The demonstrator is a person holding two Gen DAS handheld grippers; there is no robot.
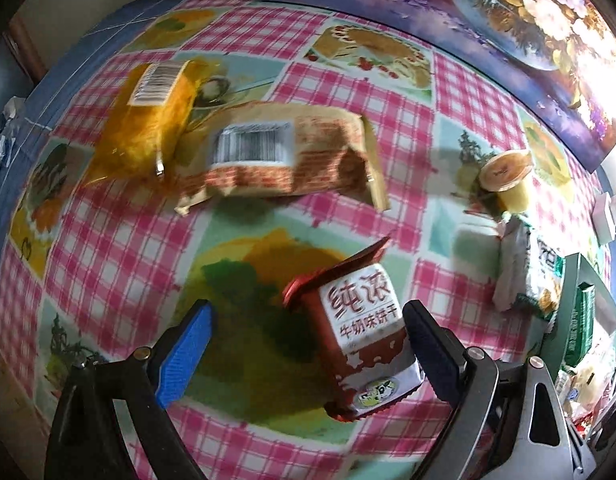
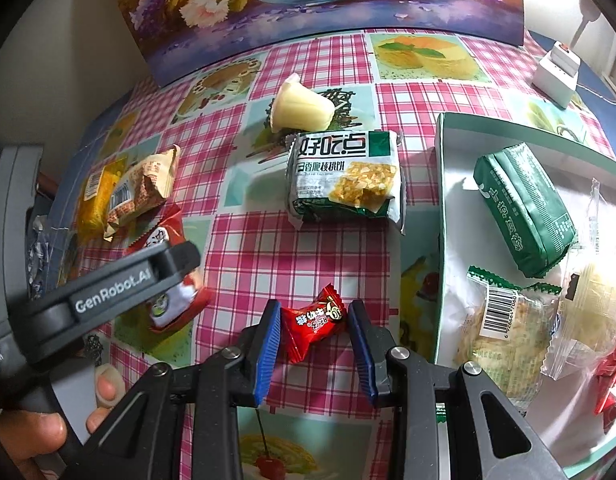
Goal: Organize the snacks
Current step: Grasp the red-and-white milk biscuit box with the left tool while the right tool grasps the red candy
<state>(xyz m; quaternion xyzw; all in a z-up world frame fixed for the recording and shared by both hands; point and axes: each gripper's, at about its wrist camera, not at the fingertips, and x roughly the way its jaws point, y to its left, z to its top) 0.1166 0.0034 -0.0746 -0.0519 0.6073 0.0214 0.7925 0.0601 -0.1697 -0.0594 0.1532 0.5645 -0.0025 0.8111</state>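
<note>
My left gripper (image 1: 308,308) is open wide and points down at the checked tablecloth. A red and white milk biscuit pack (image 1: 364,328) lies between its fingers, close against the right finger (image 1: 432,344). That pack (image 2: 167,304) also shows in the right wrist view, partly hidden under the left tool's grey housing (image 2: 107,292). My right gripper (image 2: 315,306) is shut on a small red candy (image 2: 312,322), with a blue pad at each end of the wrapper. A green-rimmed white box (image 2: 440,200) stands just to its right, with several wrapped snacks inside.
A walnut biscuit pack (image 2: 344,176) and a tipped jelly cup (image 2: 299,106) lie mid-table. At the far left a yellow pack (image 1: 147,128) and a brown pack (image 1: 283,152) overlap. A flower picture (image 2: 308,0) leans at the back, and a white charger (image 2: 556,76) stands back right.
</note>
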